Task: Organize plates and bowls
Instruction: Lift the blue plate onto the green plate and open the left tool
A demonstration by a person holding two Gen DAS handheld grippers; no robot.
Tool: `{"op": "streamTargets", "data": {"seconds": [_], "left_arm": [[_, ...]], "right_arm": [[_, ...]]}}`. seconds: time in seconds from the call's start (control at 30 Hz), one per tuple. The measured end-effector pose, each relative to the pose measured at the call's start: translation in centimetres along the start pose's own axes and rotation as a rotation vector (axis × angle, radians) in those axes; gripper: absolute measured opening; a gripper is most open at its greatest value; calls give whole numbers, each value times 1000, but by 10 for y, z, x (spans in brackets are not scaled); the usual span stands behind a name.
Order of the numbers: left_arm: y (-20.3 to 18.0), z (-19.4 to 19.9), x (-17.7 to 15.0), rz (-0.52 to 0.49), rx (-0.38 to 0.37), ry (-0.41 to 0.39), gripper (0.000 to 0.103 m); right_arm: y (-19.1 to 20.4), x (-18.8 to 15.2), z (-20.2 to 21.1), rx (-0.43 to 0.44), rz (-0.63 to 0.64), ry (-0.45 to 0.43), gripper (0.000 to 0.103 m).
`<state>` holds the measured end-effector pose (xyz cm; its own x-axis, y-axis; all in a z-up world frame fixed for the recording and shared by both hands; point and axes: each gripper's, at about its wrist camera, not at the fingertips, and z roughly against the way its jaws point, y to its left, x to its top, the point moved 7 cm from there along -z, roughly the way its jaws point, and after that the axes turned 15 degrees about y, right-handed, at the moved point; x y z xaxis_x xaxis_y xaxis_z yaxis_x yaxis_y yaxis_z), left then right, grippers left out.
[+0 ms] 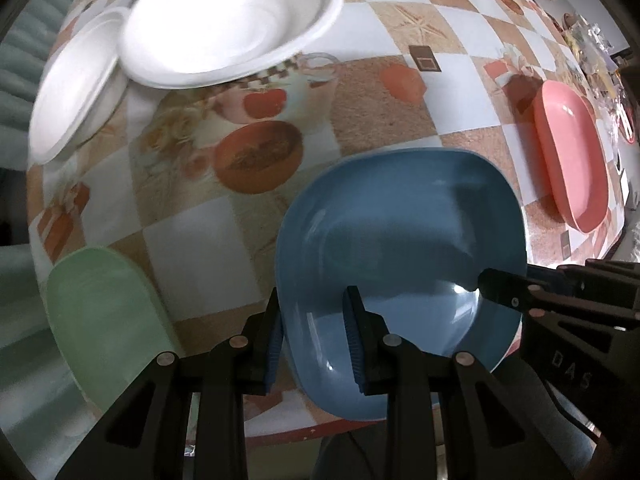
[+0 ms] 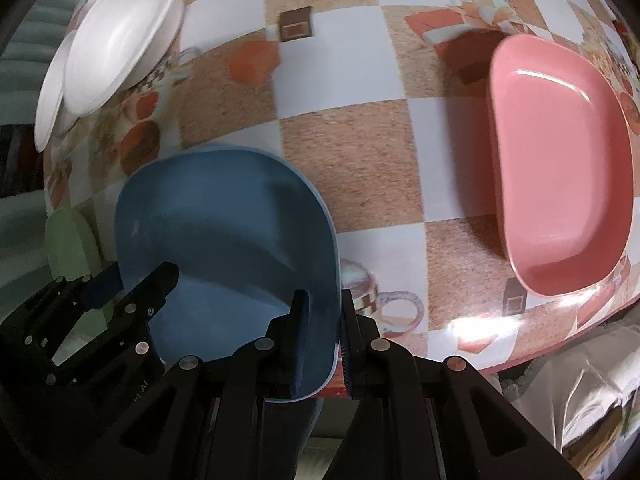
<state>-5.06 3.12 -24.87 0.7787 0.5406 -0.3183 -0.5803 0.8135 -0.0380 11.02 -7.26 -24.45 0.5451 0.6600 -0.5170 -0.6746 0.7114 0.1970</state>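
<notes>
The blue bowl [image 1: 400, 264] sits at the near edge of the surface [image 1: 360, 120], a rounded-rectangle dish of smooth glossy plastic, mouth up, its long axis running from the near edge away across the surface. The left tool [image 1: 314, 344] pinches its left wall, one ribbed blue pad outside and one inside. The right tool [image 2: 322, 344] is pressed tight on the opposite wall in the same way, so the bowl is gripped on both long sides.

To its left, just beside it, lies a pale green bowl [image 1: 108, 320] of the same shape, also close to the near edge. Well off to the right rests a pink bowl [image 2: 560, 168], long axis likewise pointing away, near the surface's right-hand edge. At the far left several round white plates [image 1: 228, 24] overlap one another, thin-rimmed and matte.

Between the blue bowl, the pink one and the plates is a broad open stretch of checkered oilcloth printed with cups and fruit. The near rim of the surface curves round, edged in red.
</notes>
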Motion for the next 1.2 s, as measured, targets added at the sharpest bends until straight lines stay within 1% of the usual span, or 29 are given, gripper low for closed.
{"op": "streamTargets", "data": {"seconds": [0.13,0.23,0.4,0.6,0.63,0.67,0.7,0.77,0.97,1.07,1.2], "left_arm": [[14,18,-16,33,10,-27,31],[33,30,-26,62,24,-51,31],[66,48,-46,126,37,-94,31],[116,58,-74,218,37,-114,31],[113,64,-69,230,39,-114,31],[109,69,-80,245,41,-115,31],[109,79,-68,254,43,-114,31],[120,80,-75,288,43,-112,31],[165,44,-88,358,45,-96,31],[174,45,-93,381,47,-88,31],[185,43,-92,392,45,-86,31]], "right_arm": [[20,0,10,-5,46,-6,16],[40,1,18,-6,86,-8,17],[80,-5,24,-17,167,-13,17],[141,7,21,-37,269,-15,17],[150,7,20,-41,285,-13,17],[157,4,9,-44,301,-10,17],[167,5,8,-47,317,-5,17],[178,2,1,-52,340,2,17],[217,3,-12,-65,401,28,17],[234,12,-15,-62,415,45,17],[249,14,-27,-50,422,71,17]]}}
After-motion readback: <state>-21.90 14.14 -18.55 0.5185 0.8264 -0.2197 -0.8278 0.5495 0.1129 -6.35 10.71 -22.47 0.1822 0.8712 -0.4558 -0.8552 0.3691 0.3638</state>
